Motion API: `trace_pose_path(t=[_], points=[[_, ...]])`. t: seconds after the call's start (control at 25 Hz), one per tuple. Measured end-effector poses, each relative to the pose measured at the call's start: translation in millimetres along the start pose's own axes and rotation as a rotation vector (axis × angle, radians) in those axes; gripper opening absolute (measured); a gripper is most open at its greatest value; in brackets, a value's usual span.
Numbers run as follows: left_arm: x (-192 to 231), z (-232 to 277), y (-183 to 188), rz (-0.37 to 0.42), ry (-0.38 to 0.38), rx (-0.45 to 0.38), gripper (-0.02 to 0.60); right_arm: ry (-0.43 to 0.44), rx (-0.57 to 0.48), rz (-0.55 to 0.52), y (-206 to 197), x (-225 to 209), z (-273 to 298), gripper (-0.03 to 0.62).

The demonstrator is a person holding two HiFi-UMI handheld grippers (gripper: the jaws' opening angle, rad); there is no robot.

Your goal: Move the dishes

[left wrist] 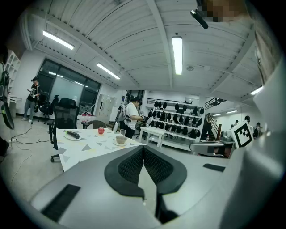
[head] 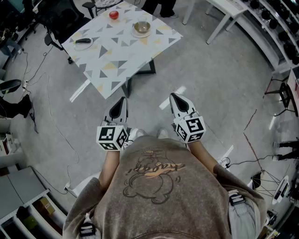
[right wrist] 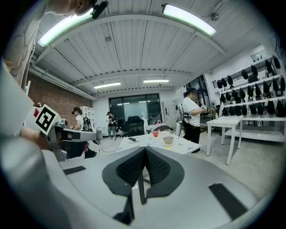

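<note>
I hold both grippers out in front of my body, pointing a little below level toward the table (head: 122, 52), which stands well apart from them on the far side of the grey floor (head: 201, 65). The left gripper (head: 122, 100) is clenched: its 2 black ribbed pads (left wrist: 133, 164) meet along a single seam with nothing between them. The right gripper (head: 173, 95) is clenched too, pads pressed together and empty.

The dishes all sit on the table's triangle-patterned cloth. A bowl (head: 142, 26) rests on a saucer (head: 134, 33) toward the far right of the tabletop. A plate (head: 88, 45) carrying a dark, elongated object (head: 82, 40) lies near the left edge. A red apple (head: 113, 14) sits at the far side, between the 2 dishes and apart from both.

A person in a white shirt (left wrist: 132, 117) stands just beyond the table. Behind that person, a wall rack (left wrist: 176, 117) holds rows of dark rounded items, with a white table (left wrist: 154, 133) in front of it. An office chair (left wrist: 65, 114) stands at the table's left.
</note>
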State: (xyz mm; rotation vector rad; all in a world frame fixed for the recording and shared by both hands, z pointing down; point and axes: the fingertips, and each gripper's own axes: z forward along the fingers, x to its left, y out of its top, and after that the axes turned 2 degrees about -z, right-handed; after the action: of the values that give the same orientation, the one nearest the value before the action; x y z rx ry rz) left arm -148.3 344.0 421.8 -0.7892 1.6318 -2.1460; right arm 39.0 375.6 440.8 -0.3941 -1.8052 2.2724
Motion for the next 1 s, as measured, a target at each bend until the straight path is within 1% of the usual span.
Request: trace_pose_path(t=[0.2, 0.36, 0.52, 0.68, 0.84, 1.0], points=[[7.0, 7.1, 2.5, 0.018, -0.028, 0.001, 0.020, 0.020, -0.011, 0.014, 2.8, 7.1, 10.4, 0.002], [18.5, 7.5, 16.3, 0.028, -0.043, -0.011, 0.020, 0.008, -0.016, 0.008, 11.4, 9.3, 19.7, 0.002], [35.8, 13.0, 16.1, 0.016, -0.060, -0.041, 0.020, -0.029, -0.026, -0.015, 13.3, 8.2, 31.2, 0.003], [48.7, 17.0, 15.4, 0.000, -0.072, -0.041, 0.020, -0.068, -0.024, -0.002, 16.2, 12.2, 42.3, 0.003], [61.5, 24.9, 20.7, -0.010, -0.074, -0.048, 0.020, -0.064, -0.025, -0.013, 23.5, 16.5, 57.1, 0.003], [71.0, 37.9, 20.3, -0.019, -0.077, -0.042, 0.020, -0.057, -0.027, -0.010, 26.3, 8.7, 71.7, 0.003]])
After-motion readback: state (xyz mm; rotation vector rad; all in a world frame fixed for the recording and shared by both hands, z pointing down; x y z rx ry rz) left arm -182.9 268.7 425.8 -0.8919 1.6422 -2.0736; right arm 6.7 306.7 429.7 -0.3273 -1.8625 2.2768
